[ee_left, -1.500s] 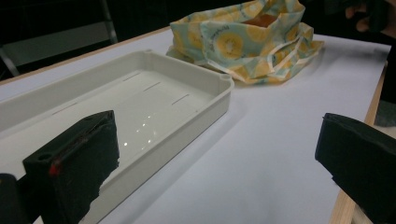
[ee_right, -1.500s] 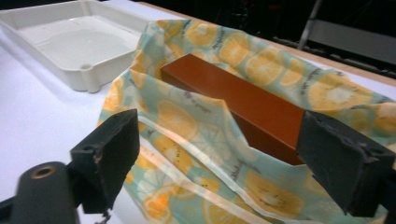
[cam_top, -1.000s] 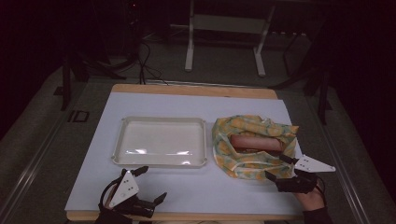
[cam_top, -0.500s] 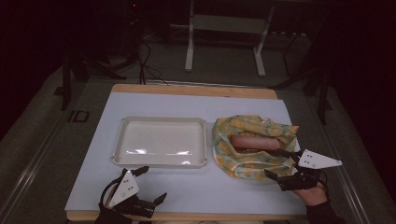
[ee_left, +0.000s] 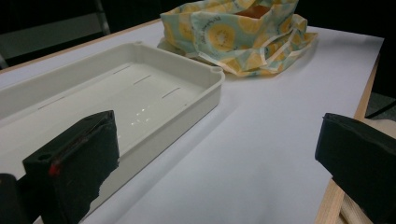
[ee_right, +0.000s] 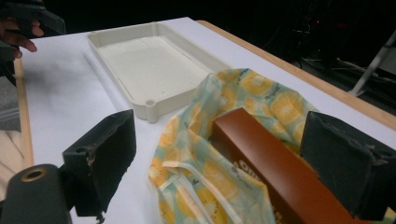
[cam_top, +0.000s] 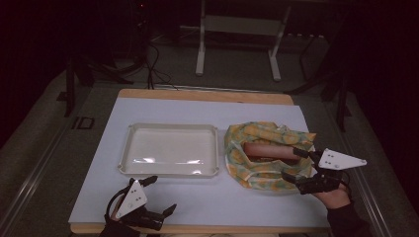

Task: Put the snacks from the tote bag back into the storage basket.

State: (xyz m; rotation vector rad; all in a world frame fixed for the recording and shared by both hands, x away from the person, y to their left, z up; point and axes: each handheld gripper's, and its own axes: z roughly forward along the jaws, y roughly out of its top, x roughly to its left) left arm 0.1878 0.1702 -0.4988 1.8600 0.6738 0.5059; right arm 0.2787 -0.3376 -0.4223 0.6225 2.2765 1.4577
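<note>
Here my right gripper (cam_top: 297, 167) has its jaws spread wide, one on each side of a reddish-brown box (ee_right: 275, 170) and gripping nothing; I cannot tell whether either jaw touches the cloth. In the right gripper view the box runs lengthwise between the two black jaws, with pale lettering on its near side that is too small for me to read. The box lies in the hollow of a cloth (cam_top: 262, 165) printed with yellow citrus slices on pale green, bunched up around it on the right half of the table (cam_top: 207, 108).

My left gripper (cam_top: 159, 196) sits near the table's front edge on the left, jaws also wide open and empty, resting above the bare white surface. From the left gripper view I see the cream plastic tray (ee_left: 140, 88) just ahead of the jaws, shallow and empty, with the cloth bundle beyond its far corner. In the high view the tray lies at the middle of the table, just beside the cloth but apart from it. The white sheet covers a wooden tabletop whose edge shows at the far side.
</note>
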